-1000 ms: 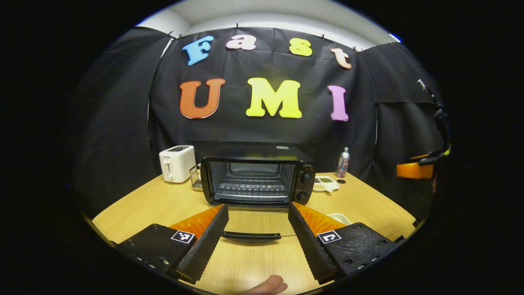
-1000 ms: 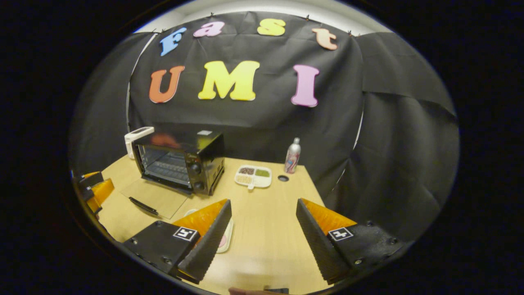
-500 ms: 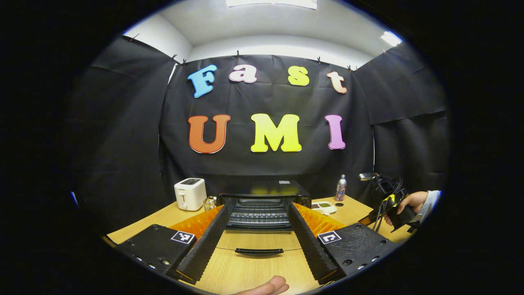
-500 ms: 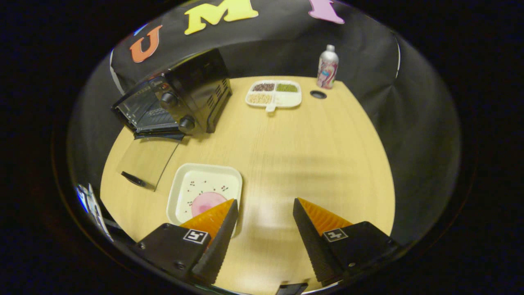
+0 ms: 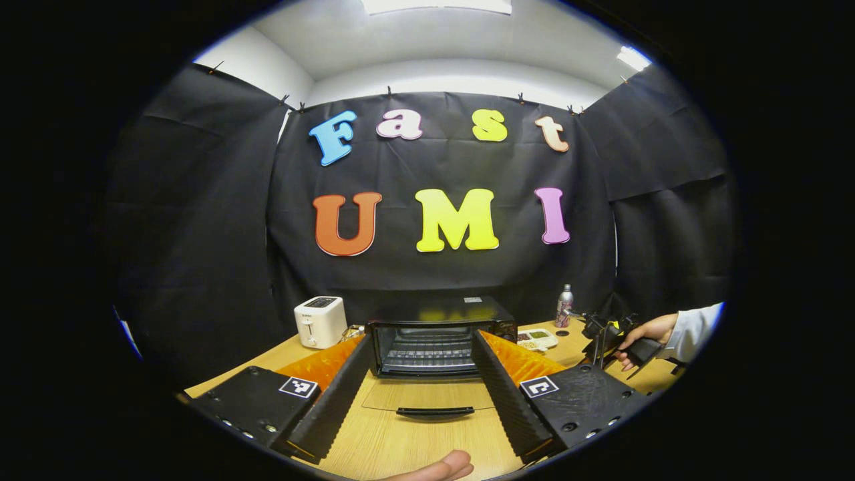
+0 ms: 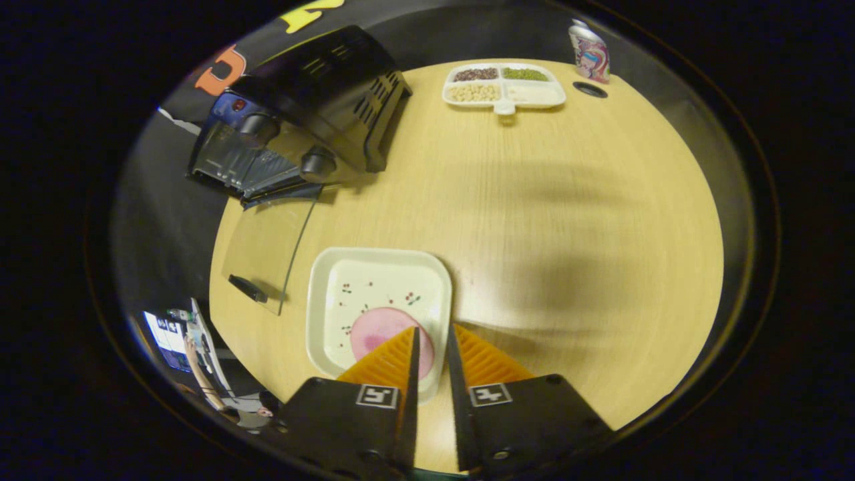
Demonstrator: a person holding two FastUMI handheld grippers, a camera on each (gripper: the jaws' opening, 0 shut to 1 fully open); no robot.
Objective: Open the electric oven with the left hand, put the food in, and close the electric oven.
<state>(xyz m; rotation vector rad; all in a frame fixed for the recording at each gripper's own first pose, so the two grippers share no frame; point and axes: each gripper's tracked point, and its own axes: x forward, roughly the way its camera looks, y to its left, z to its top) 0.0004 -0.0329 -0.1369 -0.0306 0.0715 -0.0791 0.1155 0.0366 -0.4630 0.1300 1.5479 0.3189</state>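
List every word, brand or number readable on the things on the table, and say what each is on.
Nothing on them can be read.
Oven: a sticker on top and a mark on its front, both too small to read.
Toaster: front marking too small to read.
Bottle: coloured print, blurred.

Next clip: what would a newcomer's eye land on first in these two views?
First, the black electric oven at the middle back of the table, its glass door folded down flat toward the viewer. Then, in the right gripper view, the white square plate with a pink slice of food near the table's front edge, where the right tool has its fingers nearly closed over the plate's rim. The left tool hangs open before the oven.
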